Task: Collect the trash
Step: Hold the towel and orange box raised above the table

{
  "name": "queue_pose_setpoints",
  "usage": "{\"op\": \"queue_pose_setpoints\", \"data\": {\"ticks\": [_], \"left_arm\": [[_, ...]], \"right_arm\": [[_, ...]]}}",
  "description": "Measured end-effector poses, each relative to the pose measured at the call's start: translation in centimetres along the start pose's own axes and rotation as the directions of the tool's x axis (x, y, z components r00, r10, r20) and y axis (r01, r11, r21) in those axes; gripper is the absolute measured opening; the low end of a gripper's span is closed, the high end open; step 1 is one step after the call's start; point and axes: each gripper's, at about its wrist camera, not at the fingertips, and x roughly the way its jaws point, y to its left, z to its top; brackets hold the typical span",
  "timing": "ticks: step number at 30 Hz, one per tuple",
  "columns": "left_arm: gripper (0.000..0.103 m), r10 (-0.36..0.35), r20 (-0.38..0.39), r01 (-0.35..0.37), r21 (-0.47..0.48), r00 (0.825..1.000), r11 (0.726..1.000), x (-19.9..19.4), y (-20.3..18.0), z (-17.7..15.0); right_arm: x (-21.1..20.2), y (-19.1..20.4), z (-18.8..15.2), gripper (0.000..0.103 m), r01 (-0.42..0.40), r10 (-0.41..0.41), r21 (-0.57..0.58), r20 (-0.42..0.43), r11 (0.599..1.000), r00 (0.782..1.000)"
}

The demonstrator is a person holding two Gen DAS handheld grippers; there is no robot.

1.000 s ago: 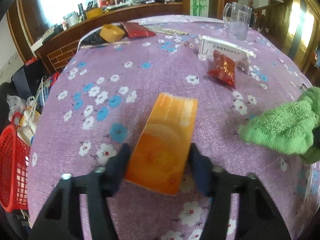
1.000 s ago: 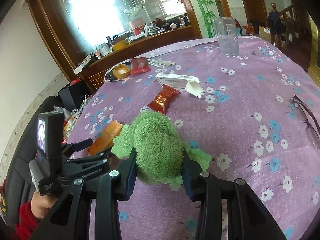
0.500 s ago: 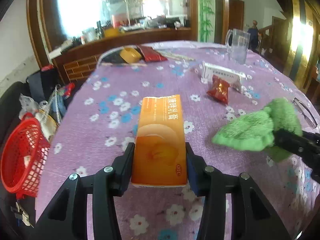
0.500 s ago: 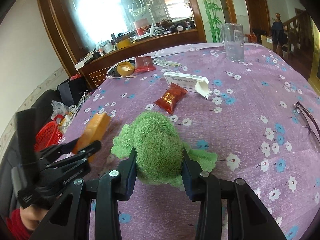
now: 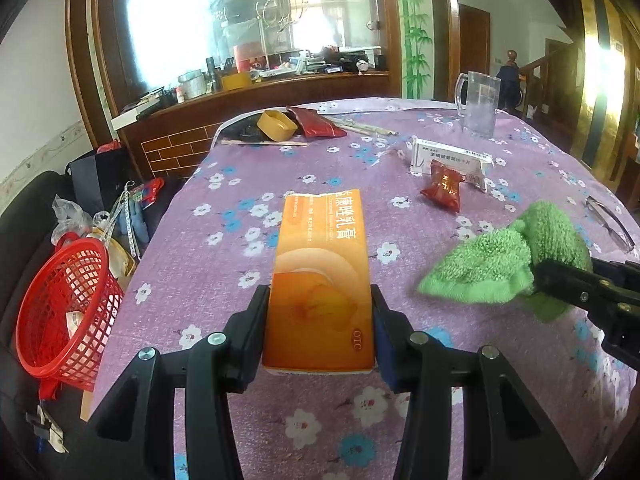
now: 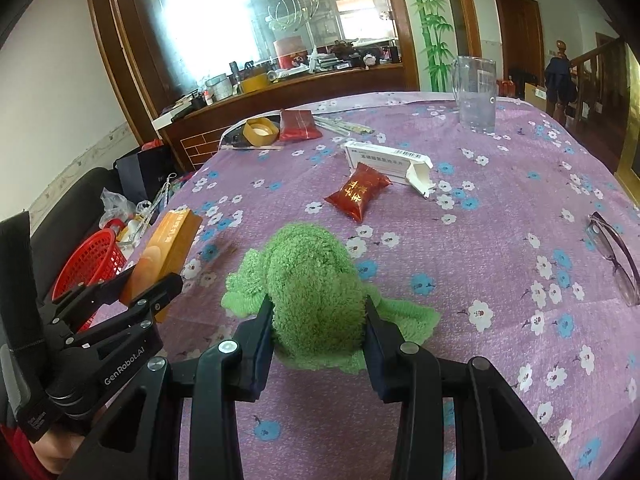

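Note:
My left gripper (image 5: 320, 320) is shut on an orange carton (image 5: 322, 280) and holds it lifted off the purple flowered tablecloth (image 5: 240, 184). The same carton (image 6: 168, 248) shows at the left of the right wrist view, clamped in the left gripper (image 6: 148, 284). My right gripper (image 6: 318, 324) is shut on a bunched green cloth (image 6: 312, 280) that rests on the table. In the left wrist view the green cloth (image 5: 504, 260) lies at the right. A red snack packet (image 6: 356, 194) and an open white box (image 6: 386, 160) lie further back.
A red basket (image 5: 60, 308) stands below the table's left edge among bags. At the far side are a yellow tape roll (image 5: 276, 125), a red pouch (image 5: 316, 122), chopsticks (image 5: 366, 128) and a clear jug (image 5: 478, 104). Spectacles (image 6: 614, 258) lie at the right.
The left gripper closed on the orange carton and lifted it, tilting it up from the cloth. The right gripper kept hold of the green cloth and shifted only slightly.

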Motion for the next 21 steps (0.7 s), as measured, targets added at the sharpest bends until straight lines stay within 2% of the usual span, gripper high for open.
{"op": "queue_pose_setpoints", "data": {"ticks": [21], "left_arm": [[0.046, 0.002, 0.008, -0.002, -0.006, 1.0, 1.0, -0.9, 0.6, -0.6]], "right_arm": [[-0.5, 1.2, -0.2, 0.043, 0.011, -0.011, -0.018, 0.002, 1.0, 1.0]]}}
